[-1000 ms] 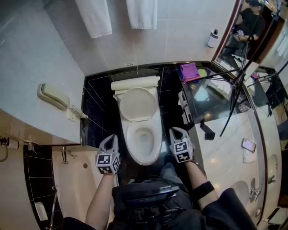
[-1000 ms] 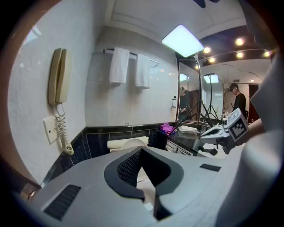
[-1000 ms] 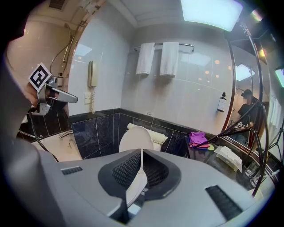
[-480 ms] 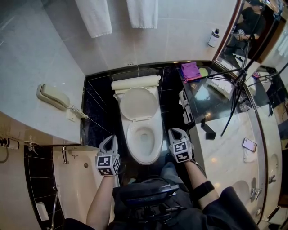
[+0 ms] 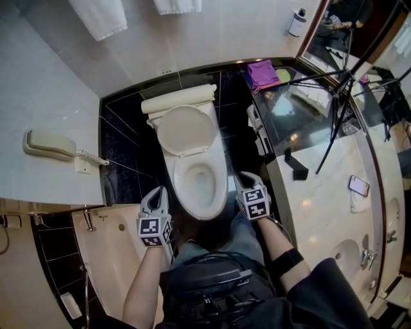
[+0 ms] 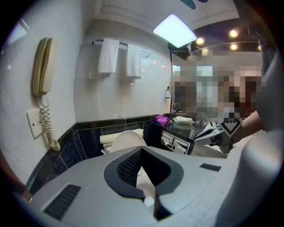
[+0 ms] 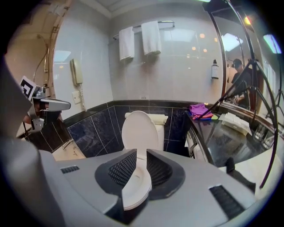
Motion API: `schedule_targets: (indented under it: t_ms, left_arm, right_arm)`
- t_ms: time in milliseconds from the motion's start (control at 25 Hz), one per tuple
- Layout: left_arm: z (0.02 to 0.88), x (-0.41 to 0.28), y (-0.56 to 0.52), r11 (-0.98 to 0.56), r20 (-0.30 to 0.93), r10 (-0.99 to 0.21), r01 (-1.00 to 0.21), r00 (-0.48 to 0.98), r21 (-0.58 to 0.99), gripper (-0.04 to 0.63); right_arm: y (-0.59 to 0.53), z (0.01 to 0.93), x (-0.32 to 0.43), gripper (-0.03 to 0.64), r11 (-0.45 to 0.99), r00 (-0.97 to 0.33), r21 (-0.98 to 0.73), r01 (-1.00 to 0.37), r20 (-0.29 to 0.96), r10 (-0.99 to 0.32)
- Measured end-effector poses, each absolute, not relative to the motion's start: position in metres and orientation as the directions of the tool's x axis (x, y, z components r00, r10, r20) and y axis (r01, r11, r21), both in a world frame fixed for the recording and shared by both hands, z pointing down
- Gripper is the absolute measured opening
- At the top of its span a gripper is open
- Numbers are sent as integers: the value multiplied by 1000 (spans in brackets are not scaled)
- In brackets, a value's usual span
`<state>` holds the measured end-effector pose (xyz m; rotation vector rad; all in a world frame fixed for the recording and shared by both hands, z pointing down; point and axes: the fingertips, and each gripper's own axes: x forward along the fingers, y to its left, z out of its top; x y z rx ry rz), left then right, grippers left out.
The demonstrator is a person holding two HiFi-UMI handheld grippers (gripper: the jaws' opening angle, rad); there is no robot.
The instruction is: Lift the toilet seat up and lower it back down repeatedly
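The white toilet stands in the middle of the head view with its lid [image 5: 186, 132] raised against the tank. The seat [image 5: 182, 193] lies down on the bowl. My left gripper [image 5: 156, 198] hangs left of the bowl's front, apart from it, with its fingertips together and nothing between them. My right gripper [image 5: 243, 180] is close beside the bowl's right rim. Its jaws have just been opening and stand slightly apart, holding nothing. In the right gripper view the lid [image 7: 138, 128] rises beyond the gripper [image 7: 141, 153]. In the left gripper view the gripper [image 6: 141, 150] covers most of the toilet.
A wall phone [image 5: 48, 144] hangs at the left and towels [image 5: 99, 16] hang on the back wall. A dark counter [image 5: 321, 186] at the right carries a purple cloth [image 5: 263, 72], a tripod [image 5: 340, 83] and a mobile phone [image 5: 359, 186]. A bathtub [image 5: 103, 257] is at the lower left.
The head view has shifted, so the toilet lies further left and up. Both grippers have sunk a little, and the right one now sits nearer the bowl's rim.
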<state>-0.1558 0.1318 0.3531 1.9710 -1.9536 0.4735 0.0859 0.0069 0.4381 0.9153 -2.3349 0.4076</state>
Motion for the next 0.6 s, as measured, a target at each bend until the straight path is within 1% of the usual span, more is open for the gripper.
schedule_targets:
  t_ms: [40,120,160,240,320,480,600]
  left_arm:
    - [361,-154,127,-13,454,-891,-1000,7,-9,0]
    - [378,-151,117,-18,455,-891,-1000,6,-20,0]
    - [387,-150,112,-22,454,-891,-999,7,-26,0]
    - [409,-146,105,-33,459,-888,-999,13,-37,0]
    - [435,-141,106,-45,477,-879,-998,19,-43,0]
    - [486,-132,110,-52,506,-862,-998,27,-36,0]
    - [524,-125,109,-59,531,-847,-998,37,-25,0]
  right_arm:
    - [6,453,88,102,707,-587,-94,-701,638,-498]
    - [3,486,90,113,688,-585,-137,-713,658,-475]
    - [1,503,90,137,675,-585,-163,-719,666,-462]
    - [3,539,91,162,634,-585,-230,-738,686,-432]
    - [14,579,96,176,578,-575,-290,-763,714,-400]
    - [36,662,105,210,495,-548,-355,-793,771,-324]
    - [46,718,109,212,434,-538,-395,-810,795,-281]
